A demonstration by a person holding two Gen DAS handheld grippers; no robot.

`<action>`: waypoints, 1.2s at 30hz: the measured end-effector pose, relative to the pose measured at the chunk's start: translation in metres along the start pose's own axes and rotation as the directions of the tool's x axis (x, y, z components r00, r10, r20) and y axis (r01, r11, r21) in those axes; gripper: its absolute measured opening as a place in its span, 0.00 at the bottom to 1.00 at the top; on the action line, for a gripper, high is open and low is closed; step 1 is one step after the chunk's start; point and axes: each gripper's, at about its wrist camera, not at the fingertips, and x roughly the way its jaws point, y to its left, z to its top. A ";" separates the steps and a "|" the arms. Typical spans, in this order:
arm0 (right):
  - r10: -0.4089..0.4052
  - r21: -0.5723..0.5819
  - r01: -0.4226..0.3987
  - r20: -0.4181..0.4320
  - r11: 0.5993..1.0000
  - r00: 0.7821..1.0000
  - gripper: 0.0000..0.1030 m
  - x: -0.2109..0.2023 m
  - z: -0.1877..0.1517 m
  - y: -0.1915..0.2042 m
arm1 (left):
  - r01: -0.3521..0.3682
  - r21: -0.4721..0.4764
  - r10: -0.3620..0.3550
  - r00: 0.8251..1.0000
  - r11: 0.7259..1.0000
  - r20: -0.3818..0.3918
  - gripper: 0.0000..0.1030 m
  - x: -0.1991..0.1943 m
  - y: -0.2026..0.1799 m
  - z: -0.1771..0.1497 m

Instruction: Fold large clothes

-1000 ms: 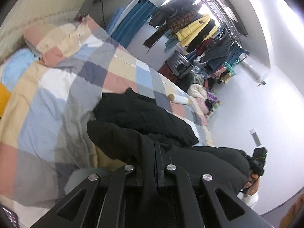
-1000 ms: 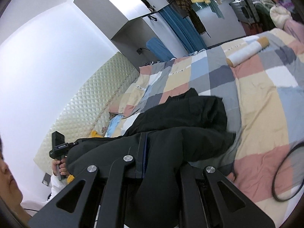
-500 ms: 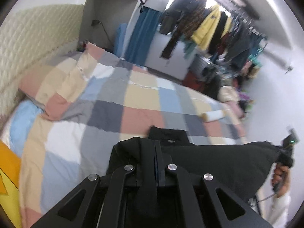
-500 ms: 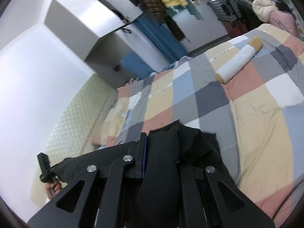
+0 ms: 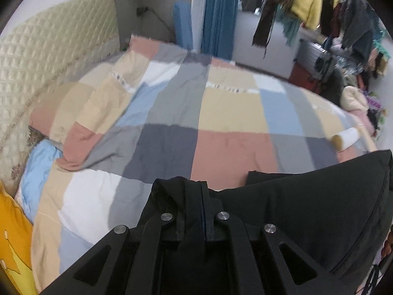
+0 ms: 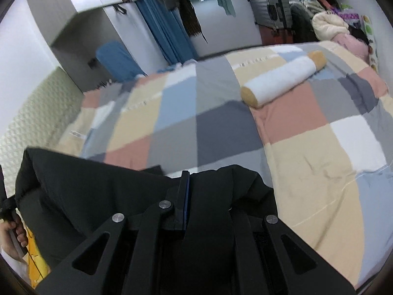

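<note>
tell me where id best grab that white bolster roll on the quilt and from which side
Take the white bolster roll around its white middle, coming from above with the claw closing across its width. It lies flat on the patchwork quilt as a long cylinder with tan end caps, so a mid-length grip should keep it balanced, probably better than pinching a rounded end. Both claws are currently shut on the black garment.

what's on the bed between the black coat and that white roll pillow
Nothing: in the right wrist view only bare checked quilt lies between the black coat and the roll pillow.
</note>
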 end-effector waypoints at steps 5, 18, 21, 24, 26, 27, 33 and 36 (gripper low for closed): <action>0.067 0.069 -0.065 -0.015 0.995 0.998 0.09 0.042 -0.008 -0.021 | 0.036 -0.042 -0.039 0.996 0.998 -0.082 0.07 0.062 -0.006 -0.001; 0.251 0.298 -0.217 -0.079 0.930 0.965 0.16 0.065 -0.028 -0.050 | 0.266 -0.249 -0.326 0.914 0.931 -0.240 0.10 0.089 0.024 -0.012; 0.293 0.337 -0.244 -0.104 0.909 0.950 0.28 0.050 -0.033 -0.052 | 0.346 -0.393 -0.465 0.846 0.852 -0.262 0.16 0.080 0.055 -0.022; 0.310 0.356 -0.257 -0.100 0.898 0.945 0.69 0.026 -0.039 -0.056 | 0.410 -0.438 -0.543 0.805 0.800 -0.238 0.29 0.055 0.077 -0.033; 0.317 0.361 -0.266 -0.087 0.894 0.944 0.78 0.004 -0.043 -0.058 | 0.415 -0.432 -0.543 0.808 0.801 -0.229 0.44 0.035 0.088 -0.039; 0.310 0.354 -0.264 -0.079 0.897 0.947 0.78 -0.005 -0.043 -0.059 | 0.415 -0.427 -0.535 0.818 0.804 -0.213 0.54 0.022 0.095 -0.043; 0.253 0.252 -0.238 -0.031 0.938 0.967 0.78 -0.073 -0.042 -0.042 | 0.377 -0.322 -0.434 0.891 0.869 -0.129 0.59 -0.048 0.107 -0.056; 0.215 0.173 -0.208 -0.021 0.963 0.977 0.80 -0.088 -0.043 -0.020 | 0.362 -0.204 -0.386 0.918 0.909 -0.088 0.59 -0.074 0.081 -0.061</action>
